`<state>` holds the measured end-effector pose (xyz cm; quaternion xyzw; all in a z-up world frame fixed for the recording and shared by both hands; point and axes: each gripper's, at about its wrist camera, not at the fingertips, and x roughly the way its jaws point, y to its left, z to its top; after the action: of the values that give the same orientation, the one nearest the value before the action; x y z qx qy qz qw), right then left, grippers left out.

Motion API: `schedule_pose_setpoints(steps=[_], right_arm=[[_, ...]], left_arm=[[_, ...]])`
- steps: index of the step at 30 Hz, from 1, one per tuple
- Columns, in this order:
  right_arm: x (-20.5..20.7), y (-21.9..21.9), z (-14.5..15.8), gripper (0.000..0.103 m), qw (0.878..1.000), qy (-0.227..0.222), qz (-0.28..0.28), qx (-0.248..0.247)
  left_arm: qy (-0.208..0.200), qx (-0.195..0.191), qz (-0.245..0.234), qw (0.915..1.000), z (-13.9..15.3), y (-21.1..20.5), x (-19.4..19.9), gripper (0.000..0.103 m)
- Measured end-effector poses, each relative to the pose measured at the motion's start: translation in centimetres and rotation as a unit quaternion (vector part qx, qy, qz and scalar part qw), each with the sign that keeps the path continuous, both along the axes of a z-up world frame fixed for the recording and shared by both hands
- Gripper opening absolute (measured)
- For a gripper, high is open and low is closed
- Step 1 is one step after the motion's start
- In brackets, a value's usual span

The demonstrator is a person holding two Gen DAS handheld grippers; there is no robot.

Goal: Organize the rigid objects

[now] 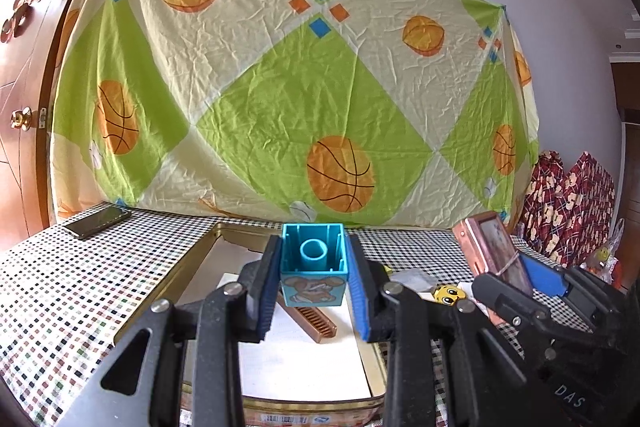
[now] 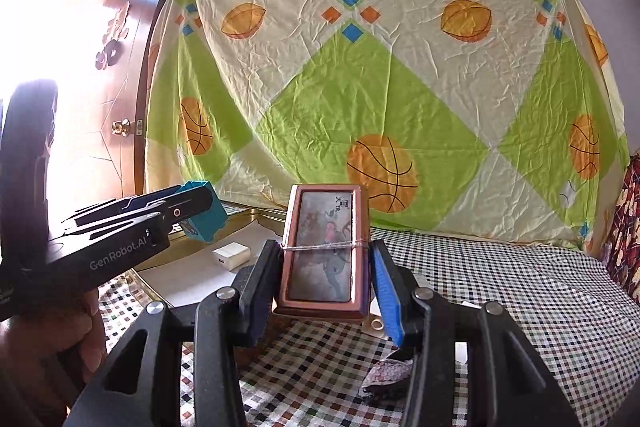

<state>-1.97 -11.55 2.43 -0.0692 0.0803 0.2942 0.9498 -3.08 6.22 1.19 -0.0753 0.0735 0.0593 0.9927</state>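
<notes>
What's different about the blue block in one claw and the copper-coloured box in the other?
The blue block is a hollow cube of plastic, open side up, with a cartoon animal on its face; the copper box is a flat, tall rectangle with a faded picture and a band tied around it. The block hangs over the gold tray; the box hangs over the checked cloth. Both are lifted and squeezed between gripper pads.

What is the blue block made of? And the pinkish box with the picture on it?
The blue block looks like hard, smooth plastic: thin moulded walls, a hollow tube inside, a printed cartoon on its side. The pinkish box looks like shiny metal, perhaps copper-coloured tin, with a glossy picture panel; coated plastic is possible.
</notes>
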Motion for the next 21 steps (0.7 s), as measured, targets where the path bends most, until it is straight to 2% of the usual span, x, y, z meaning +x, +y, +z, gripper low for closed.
schedule_pose_setpoints(steps=[21], right_arm=[[0.3,4.1,0.1,0.048,0.999,0.009,0.04,-0.014]], left_arm=[[0.016,0.002,0.031,0.9994,-0.3,3.3,-0.2,0.03]])
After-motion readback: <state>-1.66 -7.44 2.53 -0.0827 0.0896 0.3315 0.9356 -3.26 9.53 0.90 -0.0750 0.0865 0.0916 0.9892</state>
